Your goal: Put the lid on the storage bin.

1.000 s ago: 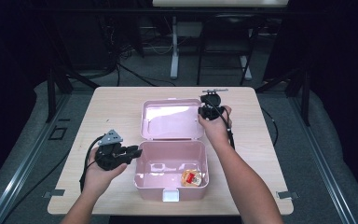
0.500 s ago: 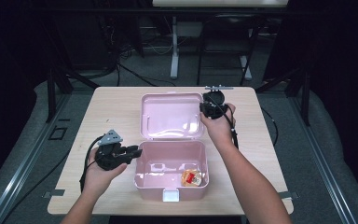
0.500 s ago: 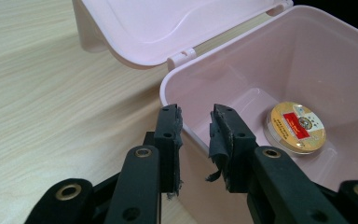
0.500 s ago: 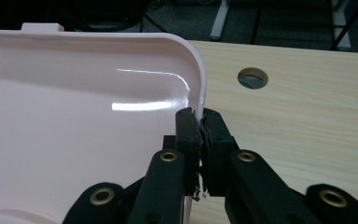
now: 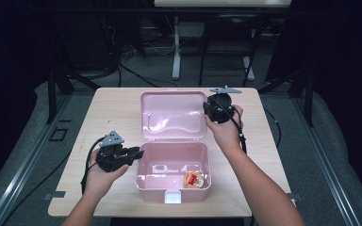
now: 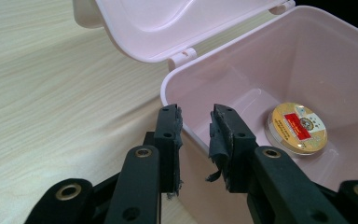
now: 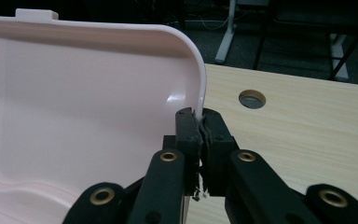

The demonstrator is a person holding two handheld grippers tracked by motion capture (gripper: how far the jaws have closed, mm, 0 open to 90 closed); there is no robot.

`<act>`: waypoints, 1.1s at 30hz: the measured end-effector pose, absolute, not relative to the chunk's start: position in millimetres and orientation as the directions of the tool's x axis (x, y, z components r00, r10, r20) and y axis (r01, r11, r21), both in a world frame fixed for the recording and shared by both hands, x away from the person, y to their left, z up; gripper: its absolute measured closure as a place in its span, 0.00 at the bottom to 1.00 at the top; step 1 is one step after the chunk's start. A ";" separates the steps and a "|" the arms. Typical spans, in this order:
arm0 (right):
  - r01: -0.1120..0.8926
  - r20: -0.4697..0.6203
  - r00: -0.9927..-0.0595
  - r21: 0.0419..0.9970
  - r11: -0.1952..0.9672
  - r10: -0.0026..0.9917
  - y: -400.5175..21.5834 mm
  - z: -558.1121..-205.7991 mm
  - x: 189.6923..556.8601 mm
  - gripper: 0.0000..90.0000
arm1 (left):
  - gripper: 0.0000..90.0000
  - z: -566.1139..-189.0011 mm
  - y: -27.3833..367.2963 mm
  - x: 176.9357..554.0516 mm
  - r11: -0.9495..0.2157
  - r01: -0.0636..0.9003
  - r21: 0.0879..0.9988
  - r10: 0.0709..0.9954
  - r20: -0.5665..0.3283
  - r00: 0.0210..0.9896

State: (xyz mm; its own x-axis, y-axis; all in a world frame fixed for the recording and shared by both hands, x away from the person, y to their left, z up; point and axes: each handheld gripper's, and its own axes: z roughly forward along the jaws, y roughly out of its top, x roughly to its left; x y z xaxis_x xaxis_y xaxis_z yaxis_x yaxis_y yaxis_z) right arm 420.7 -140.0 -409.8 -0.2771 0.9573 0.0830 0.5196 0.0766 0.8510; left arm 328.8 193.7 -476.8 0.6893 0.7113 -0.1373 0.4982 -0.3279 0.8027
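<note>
Though open, box (image 5: 173, 175) with tin (image 5: 193, 179)

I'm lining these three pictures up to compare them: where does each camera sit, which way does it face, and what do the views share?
High view: fixed above the person's side, facing forward and down on the table; both forearms, left tool and right tool show.
Left gripper view: rides the left tool, looking along its parted jaws astride the pink box wall, a round tin inside.
Right gripper view: rides the right tool, jaws clamped on the lid edge.
All three share the lid; high and left views share the tin.
</note>
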 end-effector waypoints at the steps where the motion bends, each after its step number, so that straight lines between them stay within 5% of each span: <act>1: 0.515 0.079 -0.279 0.854 0.080 0.957 -140.0 -408.9 418.7 0.96 | 0.80 -476.7 193.7 328.9 -0.330 0.497 0.803 0.711 -0.135 0.690; 33: 0.340 0.036 -0.341 0.936 0.088 0.939 -147.2 -402.9 357.7 0.97 | 0.80 -477.1 192.9 327.9 -0.321 0.499 0.805 0.720 -0.135 0.681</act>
State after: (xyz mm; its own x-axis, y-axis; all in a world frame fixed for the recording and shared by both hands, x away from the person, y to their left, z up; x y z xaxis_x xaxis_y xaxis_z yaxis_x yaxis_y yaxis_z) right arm 357.7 -147.2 -402.9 -0.3407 0.9395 0.0357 0.3401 0.0877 0.9363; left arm 327.9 192.9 -477.1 0.6810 0.7197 -0.1351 0.4992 -0.3214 0.8047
